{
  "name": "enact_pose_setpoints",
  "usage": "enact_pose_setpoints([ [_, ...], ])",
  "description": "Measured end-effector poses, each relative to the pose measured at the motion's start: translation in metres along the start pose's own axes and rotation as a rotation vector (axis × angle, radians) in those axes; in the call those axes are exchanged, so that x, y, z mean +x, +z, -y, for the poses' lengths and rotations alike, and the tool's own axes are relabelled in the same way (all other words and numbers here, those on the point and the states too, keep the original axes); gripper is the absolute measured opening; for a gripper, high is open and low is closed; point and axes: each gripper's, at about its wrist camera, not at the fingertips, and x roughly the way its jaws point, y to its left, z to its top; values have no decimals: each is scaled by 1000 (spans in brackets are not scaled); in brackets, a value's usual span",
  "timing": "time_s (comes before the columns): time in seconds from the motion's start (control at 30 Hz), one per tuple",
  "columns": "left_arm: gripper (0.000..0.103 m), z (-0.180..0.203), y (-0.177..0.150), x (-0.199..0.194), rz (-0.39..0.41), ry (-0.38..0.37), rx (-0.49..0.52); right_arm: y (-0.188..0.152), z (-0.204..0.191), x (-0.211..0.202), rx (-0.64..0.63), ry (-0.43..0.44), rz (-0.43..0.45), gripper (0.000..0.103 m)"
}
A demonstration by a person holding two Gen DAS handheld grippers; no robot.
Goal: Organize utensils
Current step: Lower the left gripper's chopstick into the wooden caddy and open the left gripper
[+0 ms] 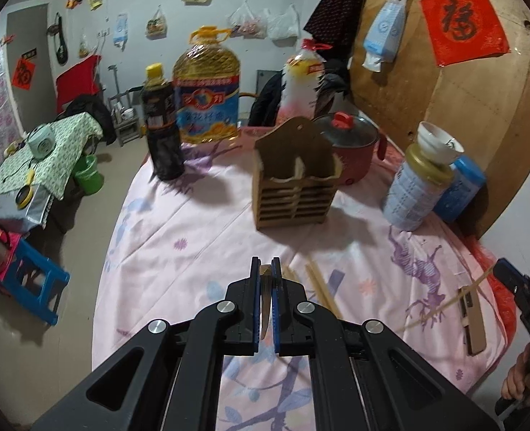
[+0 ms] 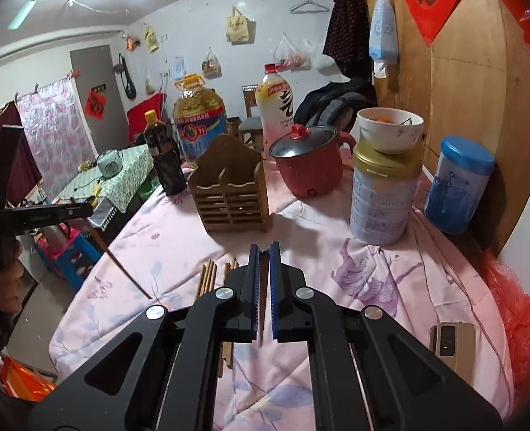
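Above the pink-clothed counter (image 1: 200,237), left tool (image 1: 266,269) clamps a chopstick (image 1: 265,309); right tool (image 2: 264,251) clamps another chopstick (image 2: 261,323); wooden holder (image 2: 230,194) stands beyond.

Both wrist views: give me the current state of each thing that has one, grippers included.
Left gripper: shut on a thin dark-tipped utensil.
Right gripper: shut on a thin wooden chopstick.
Wooden slatted utensil holder: upright, looks empty.
Red electric pot: lid on.
Loose wooden chopsticks: lying flat on the pink cloth.
White bowl: upright on gold-lidded can.

left tool (image 1: 265,269) clamping chopstick (image 1: 266,301), wooden holder (image 1: 293,183)
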Motion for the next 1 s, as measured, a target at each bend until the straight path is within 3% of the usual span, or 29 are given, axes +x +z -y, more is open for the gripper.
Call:
enact_pose_setpoints([
  [0.17,6,8,39,-1,40,-30,25,1,0,-12,-10,-17,13,6],
  [0.47,6,25,154,18,172,-26,21,-2,20,-21,41,-58,5,6],
  [0.57,6,35,175,40,187,-17,21,-3,31,-23,62,-84,0,6],
  [0.7,6,43,178,79,159,31,37,-3,44,-26,73,-124,-10,6],
  [0.73,11,44,174,92,132,57,39,-2,47,-26,76,-130,-10,6],
  [0.77,29,43,167,101,103,64,31,0,50,-26,80,-134,-10,6],
  [0.83,51,39,152,109,73,57,6,5,54,-23,91,-125,-7,6],
  [0.9,54,33,136,103,74,86,11,10,56,-18,101,-99,-5,6],
  [1.0,70,15,111,87,73,134,-5,22,52,-2,92,-47,-3,6],
])
